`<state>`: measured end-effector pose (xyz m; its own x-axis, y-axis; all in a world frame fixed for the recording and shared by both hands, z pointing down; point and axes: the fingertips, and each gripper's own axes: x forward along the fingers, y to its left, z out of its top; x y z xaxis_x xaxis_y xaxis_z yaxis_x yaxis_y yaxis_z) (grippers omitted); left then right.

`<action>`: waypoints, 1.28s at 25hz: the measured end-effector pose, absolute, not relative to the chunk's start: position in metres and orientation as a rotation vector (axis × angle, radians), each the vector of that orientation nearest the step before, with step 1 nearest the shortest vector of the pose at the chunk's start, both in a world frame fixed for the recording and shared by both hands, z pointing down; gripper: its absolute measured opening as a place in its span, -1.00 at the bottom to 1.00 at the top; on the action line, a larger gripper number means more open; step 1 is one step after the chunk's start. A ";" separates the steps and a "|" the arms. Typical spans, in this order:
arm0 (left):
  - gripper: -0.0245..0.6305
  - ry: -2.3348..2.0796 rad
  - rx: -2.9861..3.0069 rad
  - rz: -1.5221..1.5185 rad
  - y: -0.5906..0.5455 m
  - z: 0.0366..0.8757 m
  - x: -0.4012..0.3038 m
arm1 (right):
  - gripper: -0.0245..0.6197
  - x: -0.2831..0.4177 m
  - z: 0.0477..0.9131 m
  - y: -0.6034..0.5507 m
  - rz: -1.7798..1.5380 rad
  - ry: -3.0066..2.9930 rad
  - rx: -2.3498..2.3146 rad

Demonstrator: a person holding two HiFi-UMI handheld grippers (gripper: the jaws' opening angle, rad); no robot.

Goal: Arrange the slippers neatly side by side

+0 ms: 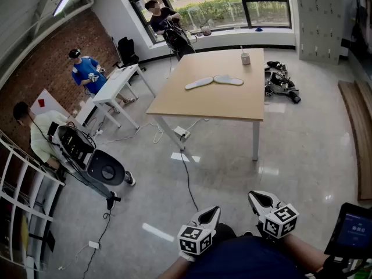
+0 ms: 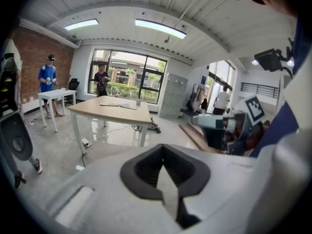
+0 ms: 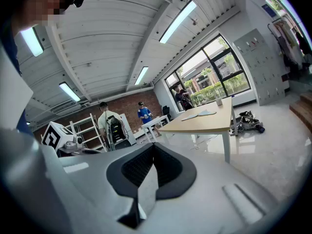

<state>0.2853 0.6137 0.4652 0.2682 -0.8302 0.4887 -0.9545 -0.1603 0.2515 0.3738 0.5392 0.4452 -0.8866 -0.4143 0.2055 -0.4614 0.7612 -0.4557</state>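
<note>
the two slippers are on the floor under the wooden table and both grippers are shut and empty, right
Not quite. The head view shows the two slippers lying on top of the wooden table, not on the floor under it. The rest holds: the left gripper and the right gripper are both shut and empty.

Bright, even daylight enters from the windows [image 1: 261, 4], supplemented by ceiling strips [image 2: 160, 28]. Pale glare patches lie on the floor [image 1: 181, 157]. Gripper views show strong fisheye bending and dark corners; left gripper [image 2: 162, 147] and right gripper [image 3: 153, 146] are soft near the lens.
</note>
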 end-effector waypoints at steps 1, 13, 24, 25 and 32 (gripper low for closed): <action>-0.91 -1.602 2.030 0.321 0.613 0.465 0.284 | -0.89 0.373 0.445 0.538 0.780 -2.856 0.714; -0.91 -1.499 2.040 0.308 0.556 0.494 0.268 | -0.89 0.353 0.474 0.486 0.788 -2.771 0.771; -0.91 -1.411 2.084 0.282 0.470 0.489 0.211 | -0.89 0.300 0.472 0.412 0.761 -2.707 0.873; -0.91 -1.400 2.092 0.280 0.463 0.489 0.206 | -0.89 0.295 0.470 0.406 0.758 -2.701 0.886; -0.91 -1.343 2.115 0.232 0.424 0.485 0.161 | -0.89 0.253 0.465 0.371 0.725 -2.650 0.948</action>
